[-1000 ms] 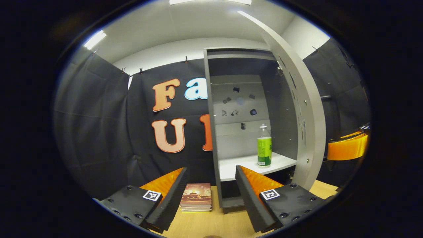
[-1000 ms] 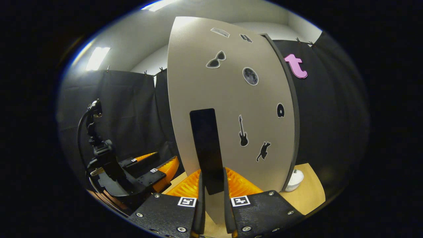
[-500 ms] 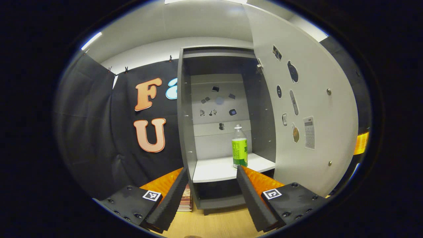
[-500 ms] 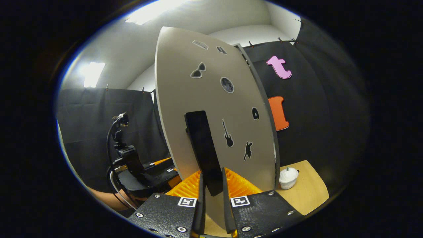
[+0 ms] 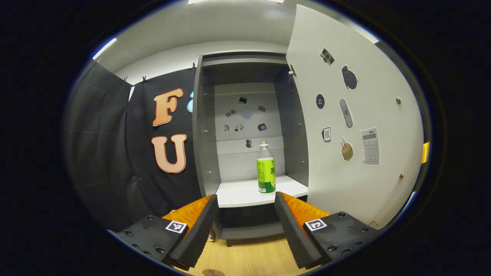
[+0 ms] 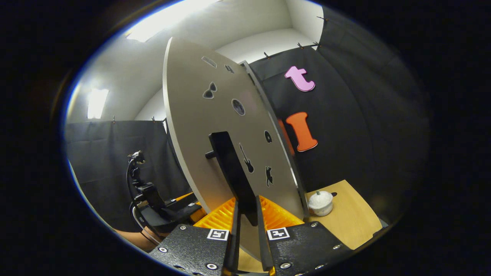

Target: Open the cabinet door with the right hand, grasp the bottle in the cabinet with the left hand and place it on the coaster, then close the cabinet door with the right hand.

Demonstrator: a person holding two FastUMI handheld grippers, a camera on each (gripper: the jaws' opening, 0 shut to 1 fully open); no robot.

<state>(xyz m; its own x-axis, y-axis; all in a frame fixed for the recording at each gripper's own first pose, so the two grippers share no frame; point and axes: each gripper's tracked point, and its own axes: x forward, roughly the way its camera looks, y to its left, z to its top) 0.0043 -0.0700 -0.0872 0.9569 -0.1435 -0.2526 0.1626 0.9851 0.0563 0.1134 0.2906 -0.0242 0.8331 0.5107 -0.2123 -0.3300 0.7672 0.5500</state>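
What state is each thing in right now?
cabinet door: swung open.
door handle: clamped between the right gripper's jaws.
bottle: upright on the cabinet shelf, capped, untouched.
left gripper: jaws open, short of the bottle.
right gripper: shut on the handle.

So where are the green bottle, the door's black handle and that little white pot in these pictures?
Bottle (image 5: 266, 175): left gripper view, on its green label.
Black handle (image 6: 230, 168): right gripper view, middle of the bar, above the fingers that clamp it.
White pot (image 6: 320, 202): right gripper view, on its side wall, beside the door's edge.
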